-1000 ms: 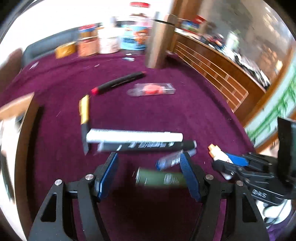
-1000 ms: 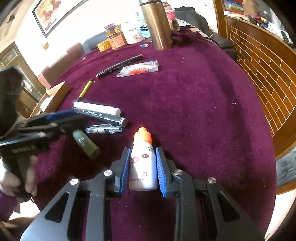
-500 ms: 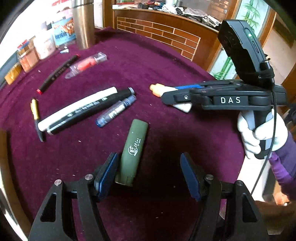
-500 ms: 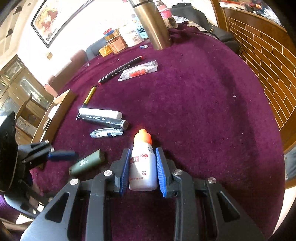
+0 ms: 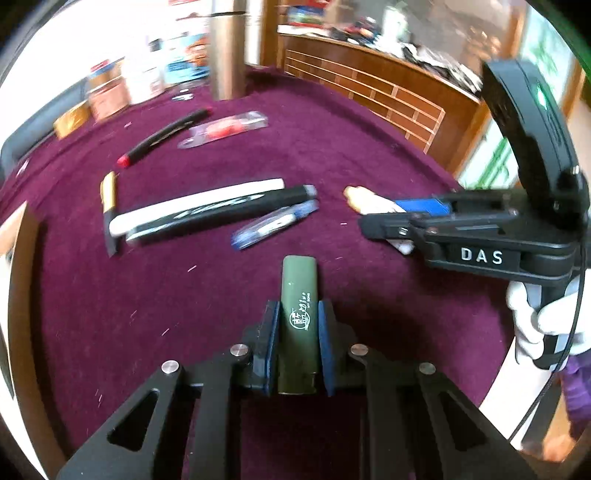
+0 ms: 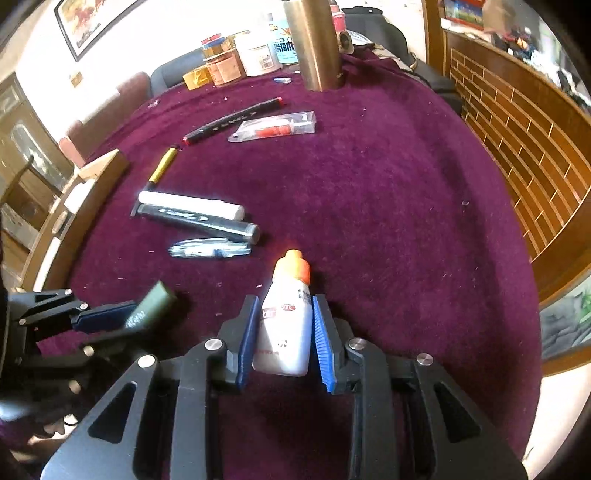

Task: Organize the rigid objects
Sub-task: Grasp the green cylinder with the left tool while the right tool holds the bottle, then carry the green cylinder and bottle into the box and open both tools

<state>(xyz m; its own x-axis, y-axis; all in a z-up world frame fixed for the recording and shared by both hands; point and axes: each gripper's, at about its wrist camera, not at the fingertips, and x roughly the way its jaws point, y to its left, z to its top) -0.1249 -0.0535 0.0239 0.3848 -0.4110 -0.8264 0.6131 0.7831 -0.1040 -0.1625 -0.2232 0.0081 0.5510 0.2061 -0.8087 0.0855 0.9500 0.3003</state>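
You are working over a round table covered in a deep purple cloth, with a slatted wooden rail curving past its far edge and a framed picture on the pale wall. Take the tall brass-coloured flask at the back of the table as your landmark. Beside it, toward the wall, stand jars and tins. In front of the flask lie a black marker with a red end and a clear packet with something red inside. Nearer to you from the flask are a gold-and-black pen, then a white marker touching a black-and-grey marker, then a small clear blue-tinted tube just beside them.

Your left gripper has just been closing, and its blue pads now pinch the olive-green stick from both sides; the stick points straight ahead along the fingers toward the flask. From the right wrist camera the stick tilts up off the cloth at its free end.

Your right gripper points down at the cloth on the near side of the table from the flask. Its pads press on a white bottle with an orange cap, cap toward the flask. Your gloved right hand wraps its handle.
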